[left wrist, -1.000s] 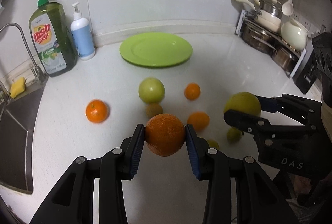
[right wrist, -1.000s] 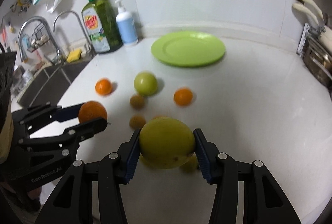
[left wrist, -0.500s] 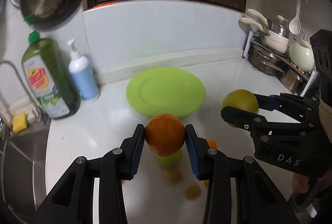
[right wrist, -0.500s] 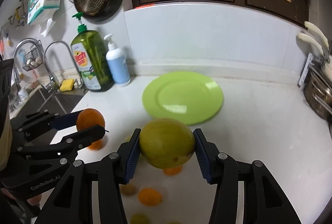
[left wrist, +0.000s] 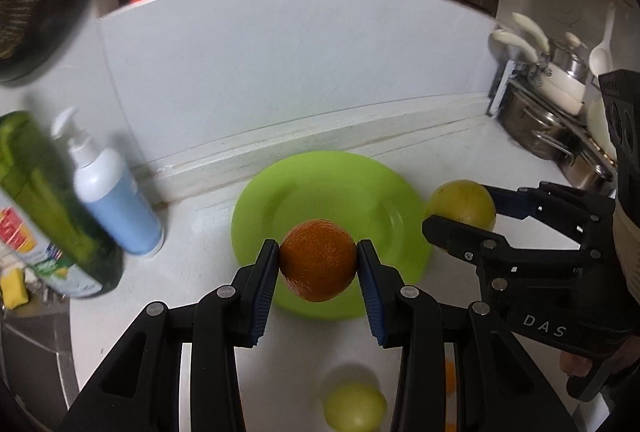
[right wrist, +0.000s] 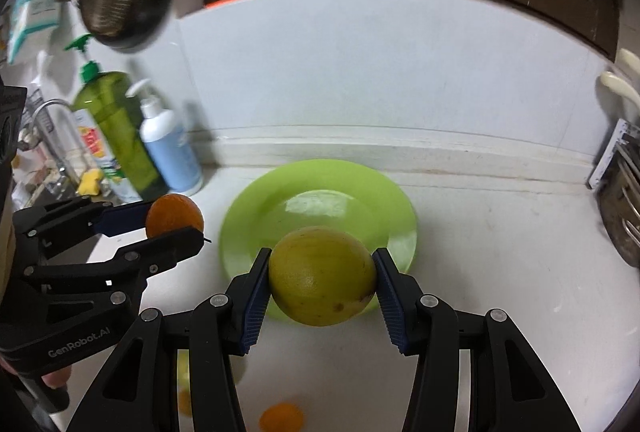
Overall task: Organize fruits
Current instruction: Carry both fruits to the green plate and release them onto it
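My left gripper (left wrist: 317,268) is shut on a large orange (left wrist: 318,259) and holds it above the near rim of the green plate (left wrist: 360,191). My right gripper (right wrist: 321,280) is shut on a big yellow-green citrus (right wrist: 322,275), held over the plate's (right wrist: 320,191) near edge. Each gripper shows in the other view: the right one with its citrus (left wrist: 460,204) at the plate's right, the left one with its orange (right wrist: 174,212) at the plate's left. A green apple (left wrist: 354,406) and small oranges (right wrist: 282,418) lie on the counter below.
A green dish soap bottle (left wrist: 52,207) and a white-and-blue pump bottle (left wrist: 110,191) stand left of the plate, by the sink. Pots and a dish rack (left wrist: 552,123) stand at the right. The white wall runs behind the plate.
Both grippers have lifted and moved forward with their fruits, from over the loose fruit to the plate's near edge. The loose fruit has dropped to the bottom of both views.
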Available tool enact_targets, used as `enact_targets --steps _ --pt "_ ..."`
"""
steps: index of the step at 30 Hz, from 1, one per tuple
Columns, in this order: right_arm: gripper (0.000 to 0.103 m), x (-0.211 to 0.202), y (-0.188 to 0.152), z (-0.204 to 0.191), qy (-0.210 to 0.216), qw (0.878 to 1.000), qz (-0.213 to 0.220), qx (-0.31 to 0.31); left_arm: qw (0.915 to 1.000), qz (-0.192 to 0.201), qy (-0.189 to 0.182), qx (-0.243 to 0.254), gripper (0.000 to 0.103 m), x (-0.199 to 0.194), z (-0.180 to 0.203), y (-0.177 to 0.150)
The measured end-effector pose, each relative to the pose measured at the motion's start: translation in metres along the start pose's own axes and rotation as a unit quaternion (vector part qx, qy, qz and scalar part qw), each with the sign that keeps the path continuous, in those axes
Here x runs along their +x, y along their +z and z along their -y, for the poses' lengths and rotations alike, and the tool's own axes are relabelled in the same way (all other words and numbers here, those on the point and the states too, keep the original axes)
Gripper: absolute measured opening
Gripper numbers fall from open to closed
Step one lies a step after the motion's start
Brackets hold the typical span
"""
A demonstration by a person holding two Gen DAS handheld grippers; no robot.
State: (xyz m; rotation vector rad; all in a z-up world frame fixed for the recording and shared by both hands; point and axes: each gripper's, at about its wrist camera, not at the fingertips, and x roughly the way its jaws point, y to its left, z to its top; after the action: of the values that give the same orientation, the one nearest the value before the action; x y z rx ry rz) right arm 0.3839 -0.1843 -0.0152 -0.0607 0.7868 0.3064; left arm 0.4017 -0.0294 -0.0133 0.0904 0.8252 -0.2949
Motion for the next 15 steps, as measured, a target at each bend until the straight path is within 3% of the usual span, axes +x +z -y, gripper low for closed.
enact_targets --steps 15 --pt "0.050 0.093 0.032 0.032 -0.021 0.998 -0.064 0.003 0.9969 -0.076 -0.015 -0.017 0.036 0.100 -0.029 0.033"
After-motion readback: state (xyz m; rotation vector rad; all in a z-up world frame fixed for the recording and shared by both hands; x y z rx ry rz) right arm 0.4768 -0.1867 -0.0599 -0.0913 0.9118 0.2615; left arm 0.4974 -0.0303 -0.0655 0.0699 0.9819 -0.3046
